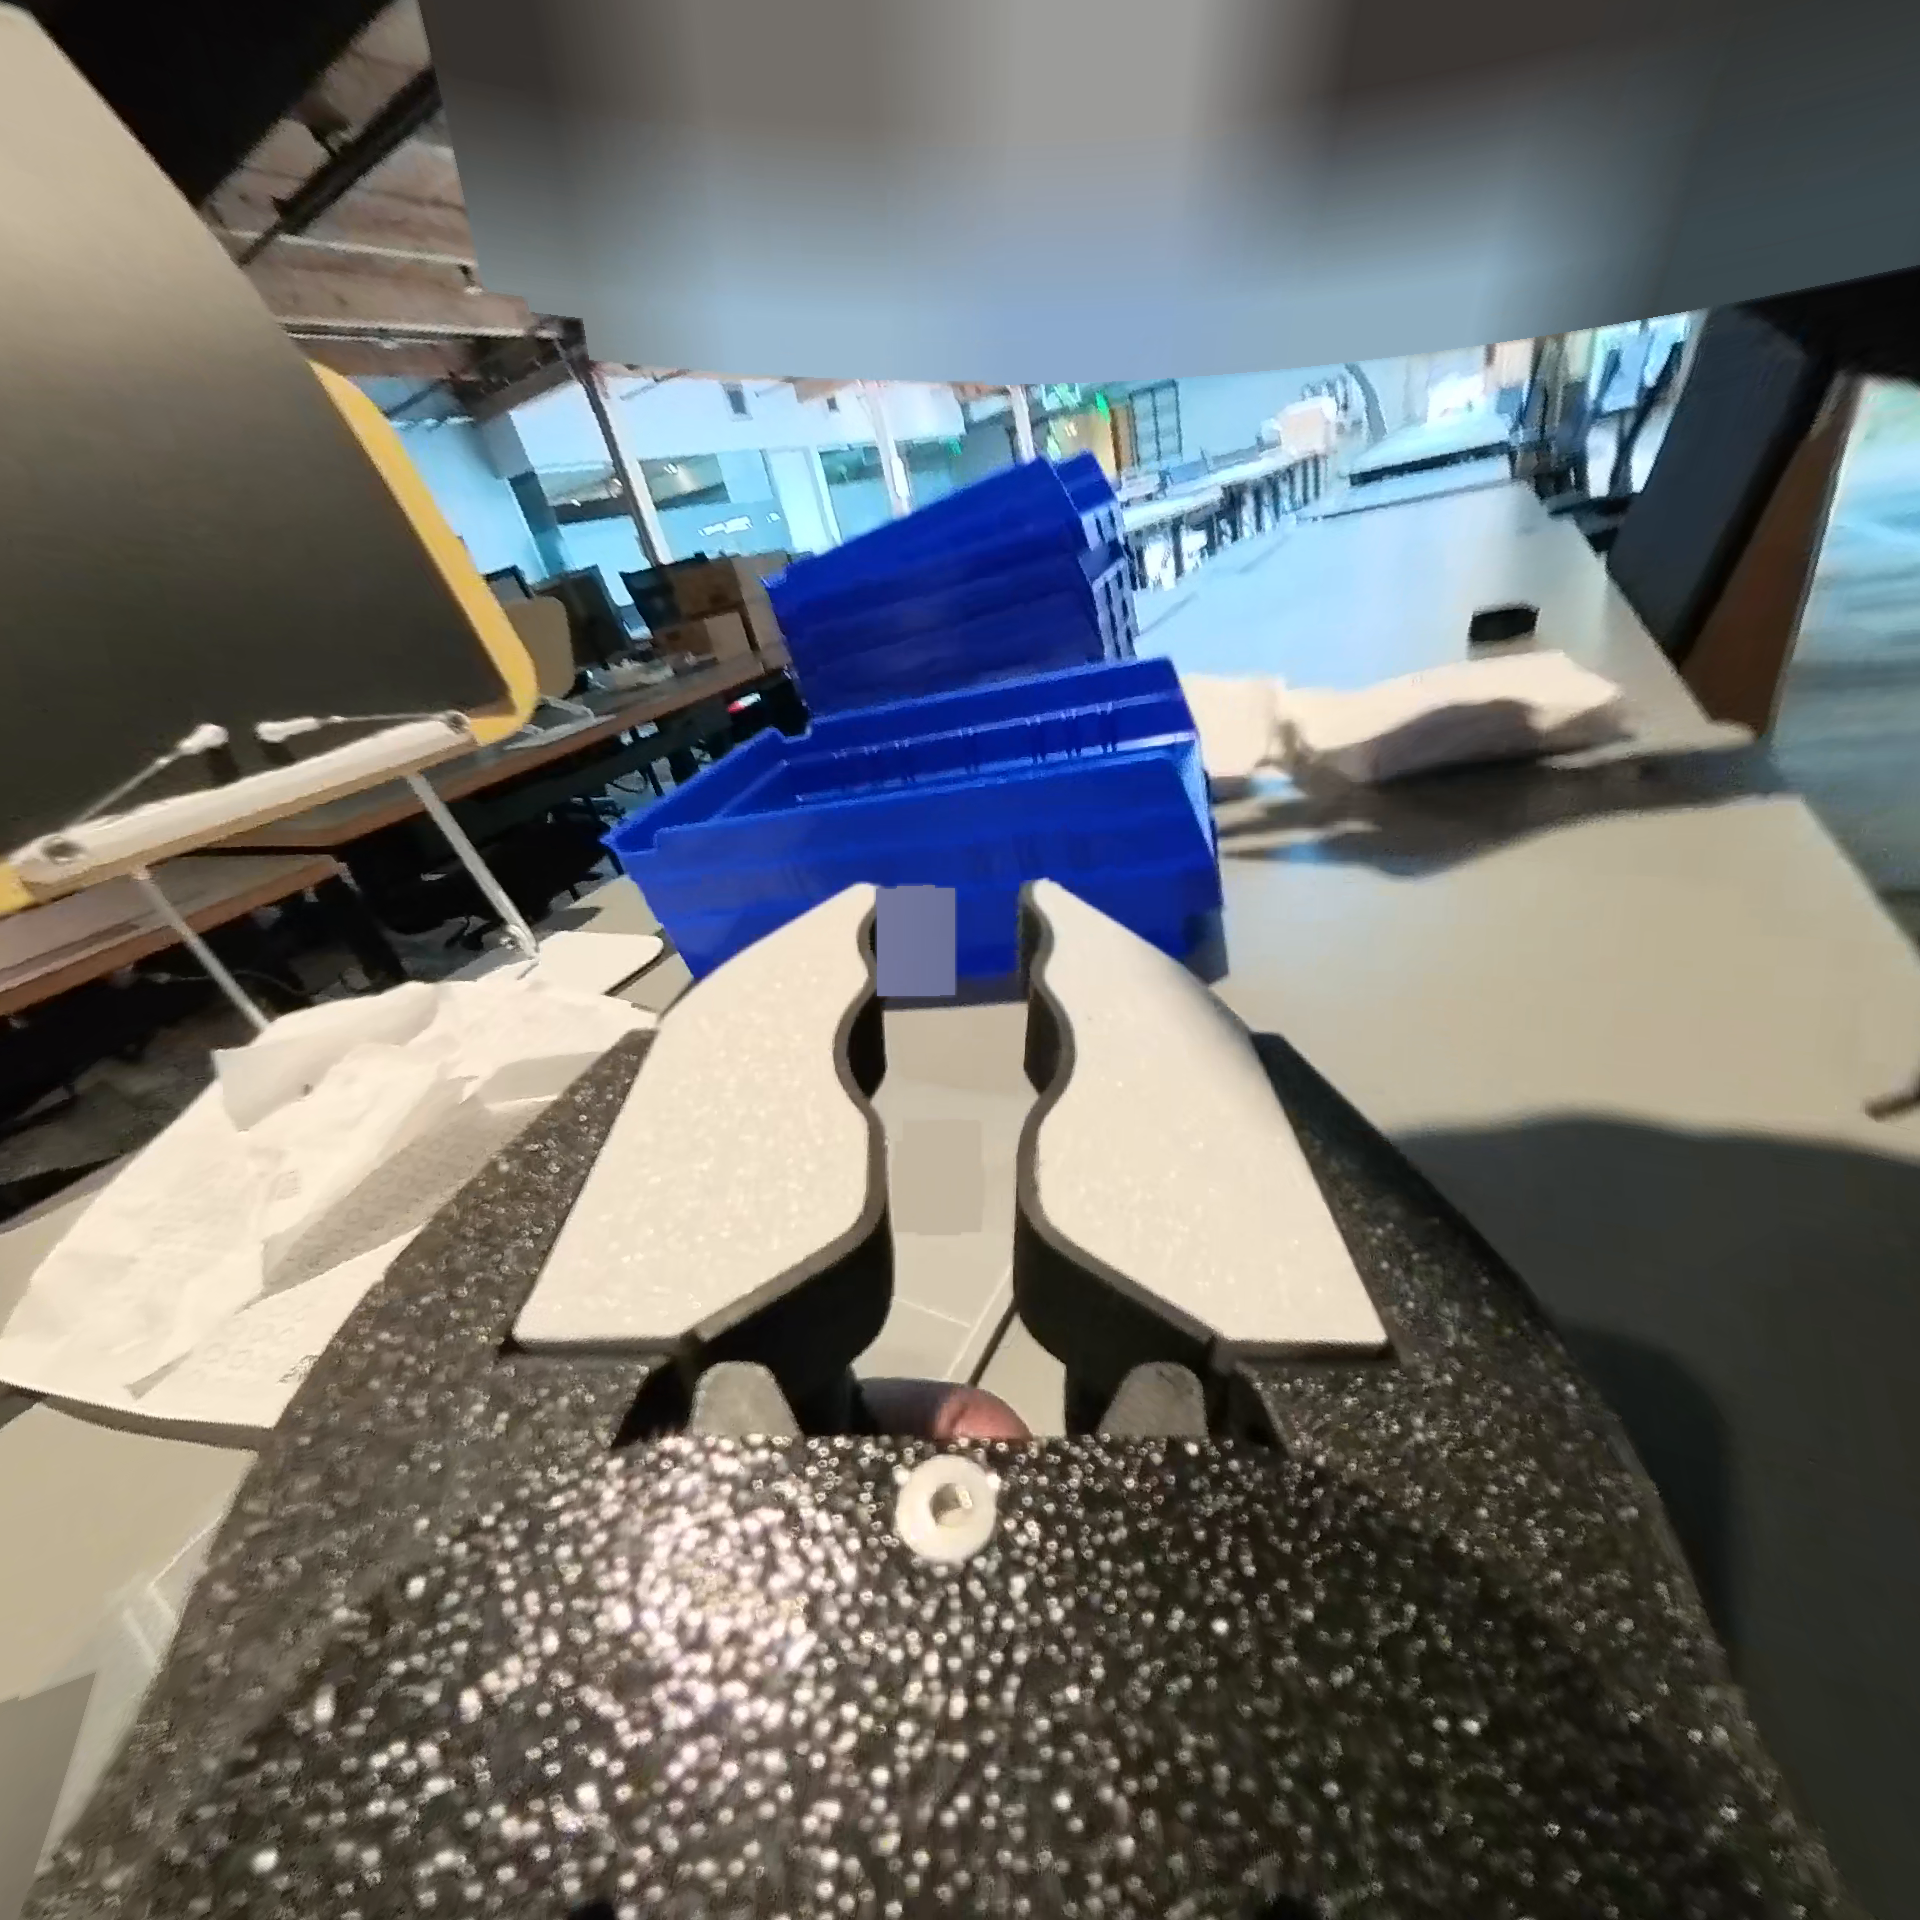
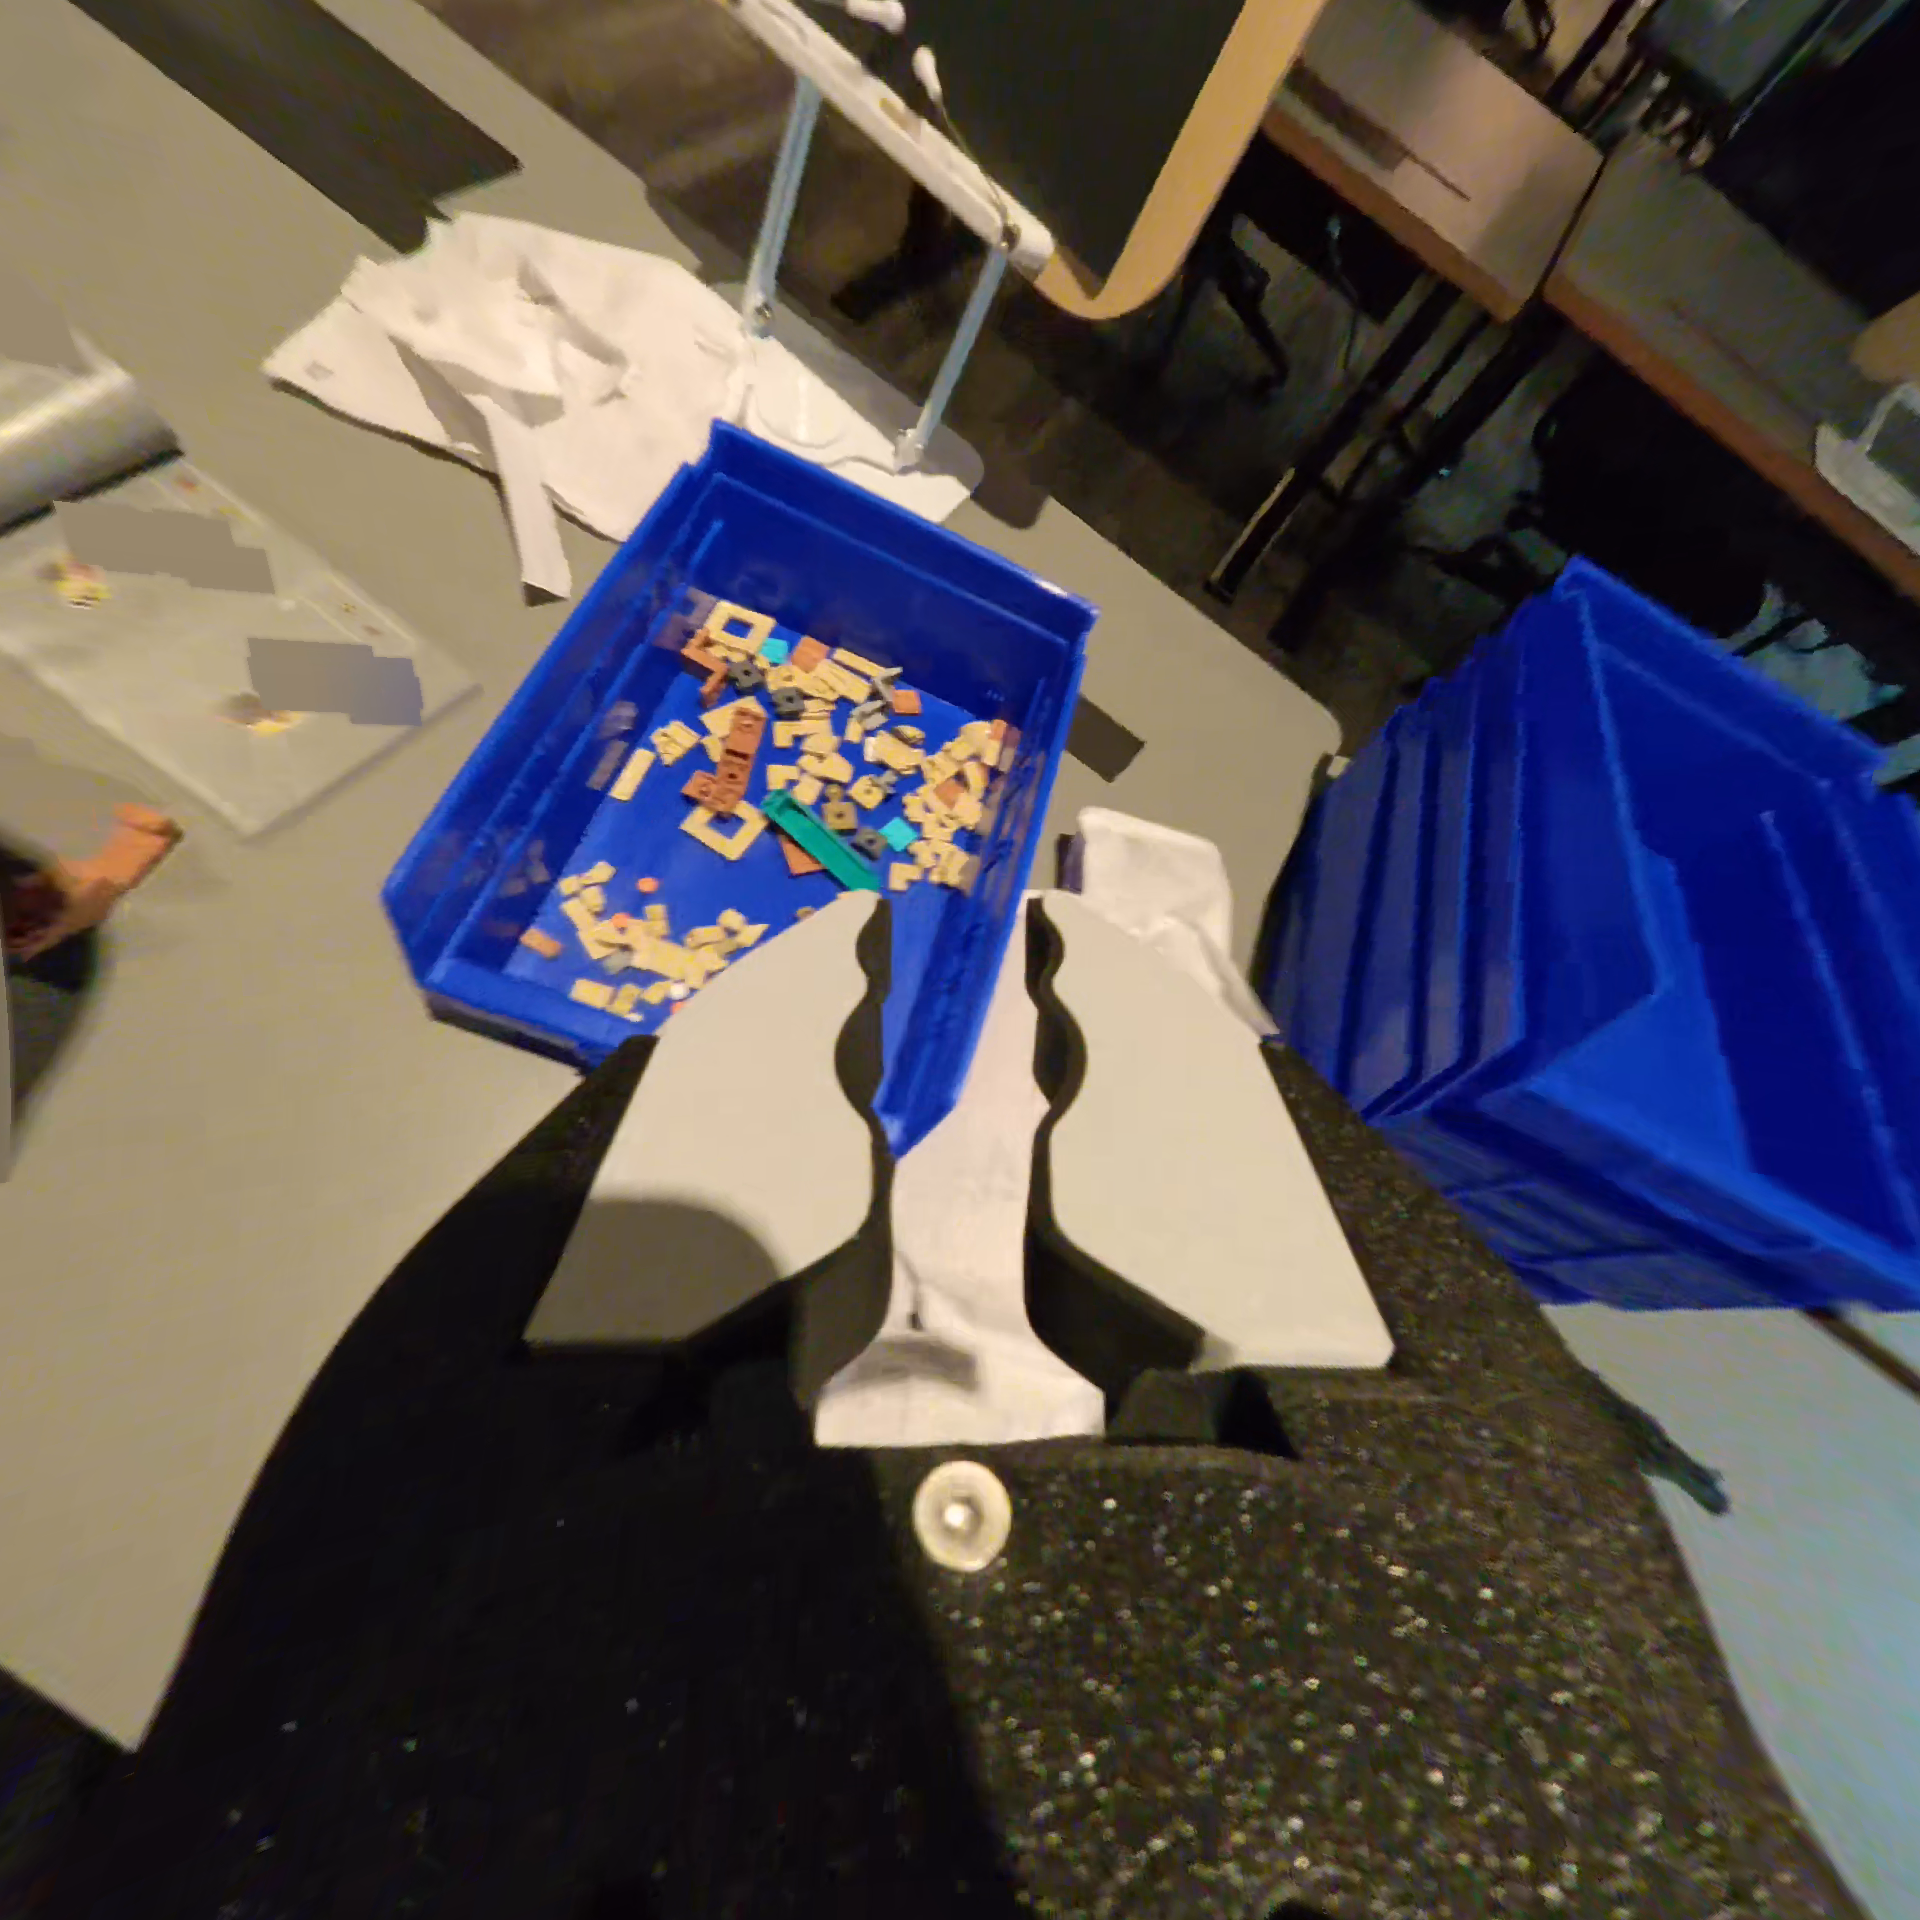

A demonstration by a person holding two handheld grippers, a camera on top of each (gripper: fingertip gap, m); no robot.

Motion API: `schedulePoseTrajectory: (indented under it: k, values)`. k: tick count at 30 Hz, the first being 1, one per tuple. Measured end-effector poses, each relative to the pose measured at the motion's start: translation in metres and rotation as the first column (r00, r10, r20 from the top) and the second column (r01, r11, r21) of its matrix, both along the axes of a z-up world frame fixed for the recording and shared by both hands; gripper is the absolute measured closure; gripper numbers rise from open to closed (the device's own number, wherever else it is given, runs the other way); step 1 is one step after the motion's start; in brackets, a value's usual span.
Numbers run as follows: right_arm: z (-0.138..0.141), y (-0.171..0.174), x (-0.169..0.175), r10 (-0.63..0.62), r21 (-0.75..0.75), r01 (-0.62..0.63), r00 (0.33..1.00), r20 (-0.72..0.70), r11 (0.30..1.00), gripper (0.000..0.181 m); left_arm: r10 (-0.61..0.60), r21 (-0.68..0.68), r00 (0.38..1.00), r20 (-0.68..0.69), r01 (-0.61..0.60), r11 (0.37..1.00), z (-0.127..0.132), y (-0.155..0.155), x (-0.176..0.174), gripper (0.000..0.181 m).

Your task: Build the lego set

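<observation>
right tool (image 2: 954, 920) parted, empty, poised over the near rim of the blue bin (image 2: 499, 821), likely to pick from the loose lego pieces (image 2: 800, 790) at 11 o'clock. left tool (image 1: 948, 914) parted, empty. bin walls limit approach; open bench (image 2: 260, 1091) at 9 o'clock; stacked bins (image 2: 1662, 987) crowd 3 o'clock.

I am holding my right hand-held gripper (image 2: 954, 914) parted and empty over the blue bin (image 2: 499, 831) of lego pieces (image 2: 821, 769) on the grey tabletop (image 2: 260, 1143).

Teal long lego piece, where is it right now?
Right wrist view: the teal long piece lies inside the blue bin, among tan bricks, just ahead of the open right gripper.
</observation>
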State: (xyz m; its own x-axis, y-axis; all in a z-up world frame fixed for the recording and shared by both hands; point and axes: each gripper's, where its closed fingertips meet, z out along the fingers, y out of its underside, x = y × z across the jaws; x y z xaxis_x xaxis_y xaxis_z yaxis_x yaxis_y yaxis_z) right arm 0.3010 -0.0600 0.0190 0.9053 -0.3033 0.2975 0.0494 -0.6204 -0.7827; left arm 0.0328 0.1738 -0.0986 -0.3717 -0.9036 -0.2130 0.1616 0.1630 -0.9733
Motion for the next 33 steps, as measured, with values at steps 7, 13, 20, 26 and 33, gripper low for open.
schedulePoseTrajectory:
  k: [7,13,20,26,33]
  values:
    - [-0.084,-0.095,-0.070,-0.061,0.354,0.055,0.998,0.007,0.934,0.156,0.030,-0.022,1.000,-0.007,-0.030,0.999,-0.004,-0.009,-0.015,0.160]
    - [-0.154,-0.143,-0.095,-0.098,0.304,0.073,0.993,0.069,0.950,0.147,-0.003,-0.015,1.000,-0.011,0.002,1.000,-0.004,-0.034,-0.018,0.160]
    - [-0.189,-0.124,-0.126,0.140,0.179,-0.164,0.980,0.142,0.970,0.131,0.018,0.032,1.000,0.005,-0.018,0.999,-0.005,-0.056,-0.027,0.160]
    - [-0.225,-0.122,-0.137,0.185,0.013,-0.187,0.978,0.101,0.982,0.118,0.046,-0.015,0.999,-0.007,-0.046,0.999,-0.007,-0.056,-0.029,0.160]
    - [-0.225,-0.127,-0.140,0.189,-0.023,-0.188,0.977,0.097,0.982,0.121,0.029,-0.003,0.999,-0.017,-0.029,1.000,-0.006,-0.058,-0.022,0.160]
